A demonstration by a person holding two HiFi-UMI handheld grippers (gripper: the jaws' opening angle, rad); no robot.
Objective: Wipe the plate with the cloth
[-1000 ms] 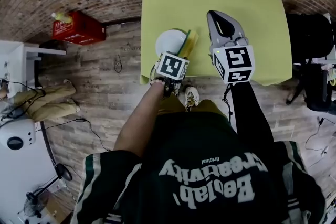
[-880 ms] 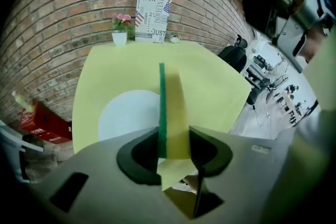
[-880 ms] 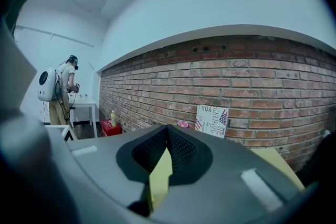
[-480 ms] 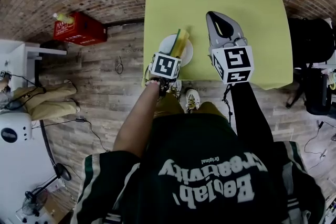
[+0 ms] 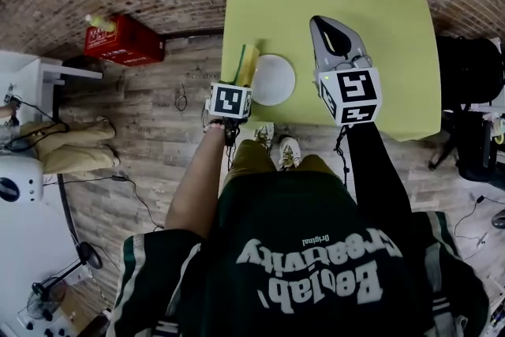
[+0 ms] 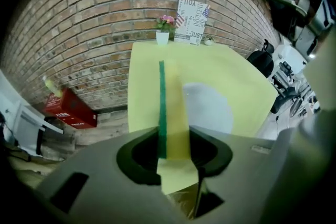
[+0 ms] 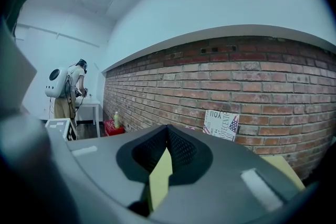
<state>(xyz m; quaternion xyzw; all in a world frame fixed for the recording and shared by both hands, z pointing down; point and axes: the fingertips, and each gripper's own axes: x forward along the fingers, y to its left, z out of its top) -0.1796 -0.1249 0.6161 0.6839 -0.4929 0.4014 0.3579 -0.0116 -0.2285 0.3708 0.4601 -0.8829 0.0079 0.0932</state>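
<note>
Compared with the earlier frames, the left gripper (image 5: 235, 89) had carried the cloth (image 5: 246, 65) leftward off the plate (image 5: 274, 80), to the left edge of the table (image 5: 387, 35), just beside the plate. Its jaws were clamped on the cloth's near end, with the strip extending forward. The plate lay just left of centre in the upper frame. The right gripper (image 5: 325, 24), upper centre-right, had its jaws pressed together with nothing between them, pointing toward the brick wall (image 7: 252, 86).
</note>
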